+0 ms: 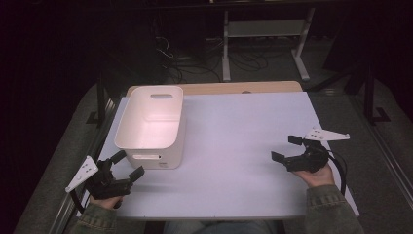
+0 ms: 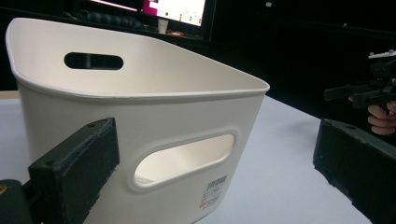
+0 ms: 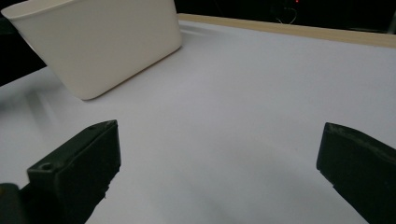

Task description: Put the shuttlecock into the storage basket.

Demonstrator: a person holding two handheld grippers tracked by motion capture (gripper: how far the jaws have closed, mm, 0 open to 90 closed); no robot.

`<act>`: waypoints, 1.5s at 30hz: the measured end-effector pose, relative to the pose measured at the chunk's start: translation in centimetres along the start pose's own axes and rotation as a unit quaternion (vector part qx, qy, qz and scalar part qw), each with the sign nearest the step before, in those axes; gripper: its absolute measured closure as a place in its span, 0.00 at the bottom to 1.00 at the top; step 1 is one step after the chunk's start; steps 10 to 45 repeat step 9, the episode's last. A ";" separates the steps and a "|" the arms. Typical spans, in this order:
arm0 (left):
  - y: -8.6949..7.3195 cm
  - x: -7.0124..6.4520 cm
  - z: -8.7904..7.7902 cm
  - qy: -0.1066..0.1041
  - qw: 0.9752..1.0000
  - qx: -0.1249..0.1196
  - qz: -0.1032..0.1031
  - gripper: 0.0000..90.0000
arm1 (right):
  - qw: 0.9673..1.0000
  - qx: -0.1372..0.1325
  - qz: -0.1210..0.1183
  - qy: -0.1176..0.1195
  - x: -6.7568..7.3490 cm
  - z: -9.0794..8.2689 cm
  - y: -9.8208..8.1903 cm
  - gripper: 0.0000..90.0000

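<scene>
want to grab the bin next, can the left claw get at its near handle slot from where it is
Probably yes. The left claw is open right in front of the white bin, and in the left gripper view the handle slot sits between its jaws with nothing in between.

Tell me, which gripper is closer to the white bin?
Left. The left gripper sits open right at the white bin's near end, while the right gripper is open far across the table.
</scene>
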State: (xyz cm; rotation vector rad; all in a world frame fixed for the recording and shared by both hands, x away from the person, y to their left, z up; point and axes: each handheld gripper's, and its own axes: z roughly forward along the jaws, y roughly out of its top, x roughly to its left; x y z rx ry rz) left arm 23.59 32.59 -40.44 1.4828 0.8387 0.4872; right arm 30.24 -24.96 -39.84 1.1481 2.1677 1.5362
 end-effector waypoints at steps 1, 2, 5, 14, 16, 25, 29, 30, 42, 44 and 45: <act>0.0 0.0 0.0 0.000 1.000 -0.002 -0.002 0.00 | 1.000 0.001 0.000 -0.004 0.0 -0.1 -0.1 0.00; 0.0 0.0 0.0 0.000 1.000 -0.002 -0.002 0.00 | 1.000 0.000 -0.002 -0.008 0.0 -0.1 -0.2 0.00; 0.0 0.0 0.0 0.000 1.000 -0.002 -0.002 0.00 | 1.000 -0.005 -0.002 -0.013 0.0 -0.3 -0.5 0.00; 0.0 0.0 0.0 0.000 1.000 -0.001 -0.002 0.00 | 1.000 -0.007 -0.001 -0.015 -0.2 -0.5 -0.8 0.00; 0.0 0.0 0.0 0.000 1.000 -0.001 -0.002 0.00 | 1.000 -0.007 -0.001 -0.015 -0.2 -0.5 -0.8 0.00; 0.0 0.0 0.0 0.000 1.000 -0.001 -0.002 0.00 | 1.000 -0.007 -0.001 -0.015 -0.2 -0.5 -0.8 0.00; 0.0 0.0 0.0 0.000 1.000 -0.001 -0.002 0.00 | 1.000 -0.007 -0.001 -0.015 -0.2 -0.5 -0.8 0.00; 0.0 0.0 0.0 0.000 1.000 -0.001 -0.002 0.00 | 1.000 -0.007 -0.001 -0.015 -0.2 -0.5 -0.8 0.00; 0.0 0.0 0.0 0.000 1.000 -0.001 -0.002 0.00 | 1.000 -0.007 -0.001 -0.015 -0.2 -0.5 -0.8 0.00; 0.0 0.0 0.0 0.000 1.000 -0.001 -0.002 0.00 | 1.000 -0.007 -0.001 -0.015 -0.2 -0.5 -0.8 0.00; 0.0 0.0 0.0 0.000 1.000 -0.001 -0.002 0.00 | 1.000 -0.007 -0.001 -0.015 -0.2 -0.5 -0.8 0.00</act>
